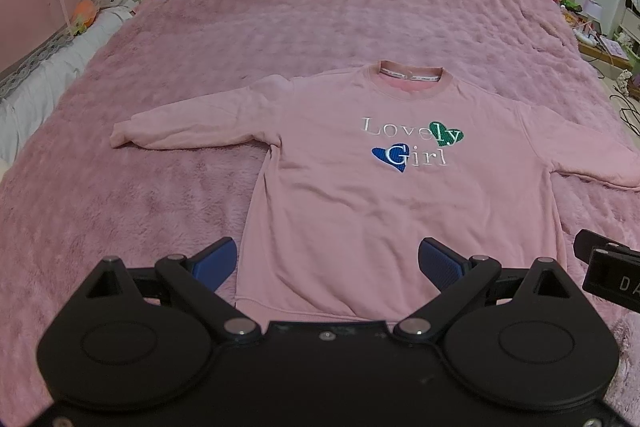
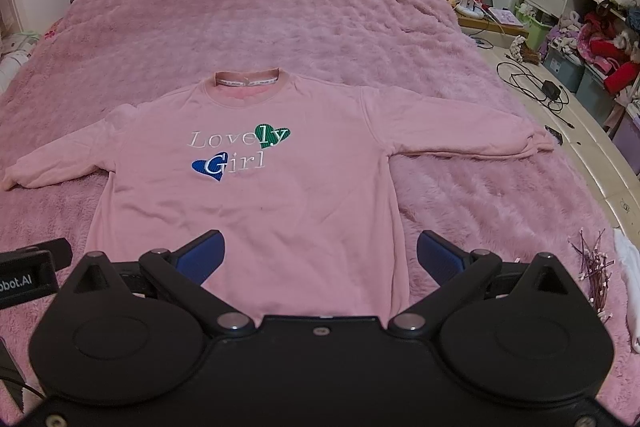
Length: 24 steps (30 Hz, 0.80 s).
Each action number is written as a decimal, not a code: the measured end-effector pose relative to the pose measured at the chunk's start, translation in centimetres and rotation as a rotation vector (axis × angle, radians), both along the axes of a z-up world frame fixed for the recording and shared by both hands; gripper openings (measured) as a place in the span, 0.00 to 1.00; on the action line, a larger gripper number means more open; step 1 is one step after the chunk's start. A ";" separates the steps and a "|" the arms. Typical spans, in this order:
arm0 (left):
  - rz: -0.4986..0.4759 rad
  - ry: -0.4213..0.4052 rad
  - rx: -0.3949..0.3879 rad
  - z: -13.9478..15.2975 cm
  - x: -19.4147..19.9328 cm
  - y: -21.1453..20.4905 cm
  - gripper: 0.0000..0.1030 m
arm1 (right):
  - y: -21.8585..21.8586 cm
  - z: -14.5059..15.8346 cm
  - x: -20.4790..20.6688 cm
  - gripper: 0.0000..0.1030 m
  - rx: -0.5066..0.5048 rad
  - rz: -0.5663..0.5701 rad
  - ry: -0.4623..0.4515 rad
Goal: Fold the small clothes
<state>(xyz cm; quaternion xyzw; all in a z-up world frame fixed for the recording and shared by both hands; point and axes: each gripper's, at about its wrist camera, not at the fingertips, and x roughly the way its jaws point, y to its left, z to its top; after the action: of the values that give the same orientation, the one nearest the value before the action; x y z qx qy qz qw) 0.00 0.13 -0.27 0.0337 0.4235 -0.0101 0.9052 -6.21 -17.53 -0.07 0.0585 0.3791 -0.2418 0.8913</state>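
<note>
Nearest to the camera are the left tongs (image 1: pixel 327 264), whose two blue pads stand wide apart and hold nothing; they hover just over the near hem of the pink sweatshirt (image 1: pixel 400 195), above its left corner. The right tongs (image 2: pixel 321 258) are in the same state, pads apart and empty, above the right part of the same hem. The sweatshirt lies flat and face up on the pink fluffy bed cover (image 1: pixel 320 27), in the near half of the bed, with the collar (image 2: pixel 248 83) pointing to the far side and the words "Lovely Girl" readable. The left sleeve (image 1: pixel 192 125) is stretched out to the left and the right sleeve (image 2: pixel 464 131) to the right, almost to the edge of the bed. The body shows only small wrinkles and I see no fold in it. So I judge that the task is at its very beginning: the garment is spread and smoothed, which is the preparation, but no fold is made yet. What is left is, I think, everything: to bring the sleeves in over the body, and then to fold the body into a small packet. On the far right the floor (image 2: pixel 568 155) carries cables and boxes, well apart from the garment.
</note>
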 end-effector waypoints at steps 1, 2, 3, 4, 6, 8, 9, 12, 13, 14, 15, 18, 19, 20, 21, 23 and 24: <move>0.000 0.001 -0.001 0.0 0.0 0.0 1.00 | 0.0 0.0 0.0 1.00 -0.001 0.001 -0.001; 0.001 0.001 -0.001 0.0 0.0 0.0 1.00 | 0.1 0.0 0.0 1.00 -0.002 0.001 -0.002; 0.002 0.002 -0.001 0.1 0.0 0.0 1.00 | 0.0 0.0 0.0 1.00 -0.003 -0.001 0.000; 0.002 0.002 -0.002 0.1 0.0 0.0 1.00 | 0.0 0.0 0.0 1.00 -0.001 0.000 0.000; 0.003 0.004 -0.002 0.1 0.0 0.0 1.00 | 0.0 0.0 0.1 1.00 -0.001 -0.001 0.000; 0.003 0.005 -0.002 0.1 0.1 0.1 1.00 | 0.0 0.0 0.0 1.00 -0.001 -0.001 0.000; 0.003 0.005 -0.001 0.1 0.1 0.1 1.00 | 0.0 0.0 0.0 1.00 -0.001 -0.001 -0.001; 0.004 0.005 -0.002 0.2 0.2 0.2 1.00 | 0.1 0.0 -0.1 1.00 -0.003 0.004 -0.002; 0.005 0.006 -0.002 0.2 0.2 0.2 1.00 | -0.1 0.0 0.1 1.00 -0.002 0.002 -0.001; 0.006 0.006 -0.003 0.2 0.2 0.2 1.00 | -0.1 0.0 0.1 1.00 -0.001 0.002 -0.001; 0.007 0.007 -0.003 0.1 0.2 0.2 1.00 | 0.0 0.0 0.0 1.00 0.000 0.002 -0.001; 0.008 0.009 -0.003 0.2 0.2 0.2 1.00 | 0.0 0.0 0.1 1.00 -0.002 0.000 0.000; 0.008 0.009 -0.003 0.2 0.2 0.2 1.00 | 0.0 0.1 0.0 1.00 -0.001 0.001 0.000; 0.008 0.009 -0.003 0.1 0.2 0.2 1.00 | 0.0 0.1 0.0 1.00 0.000 0.001 -0.001; 0.008 0.010 -0.002 0.2 0.2 0.2 1.00 | 0.0 0.1 0.0 1.00 0.000 0.003 -0.002; 0.008 0.010 -0.002 0.2 0.2 0.2 1.00 | 0.0 0.1 0.0 1.00 -0.003 0.003 -0.002; 0.008 0.010 -0.003 0.2 0.2 0.2 1.00 | 0.0 0.1 0.0 1.00 -0.001 0.003 -0.002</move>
<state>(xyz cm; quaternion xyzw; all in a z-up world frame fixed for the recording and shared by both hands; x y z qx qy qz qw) 0.18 0.34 -0.07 0.0306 0.4281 -0.0071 0.9032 -6.20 -17.52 0.07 0.0577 0.3783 -0.2407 0.8920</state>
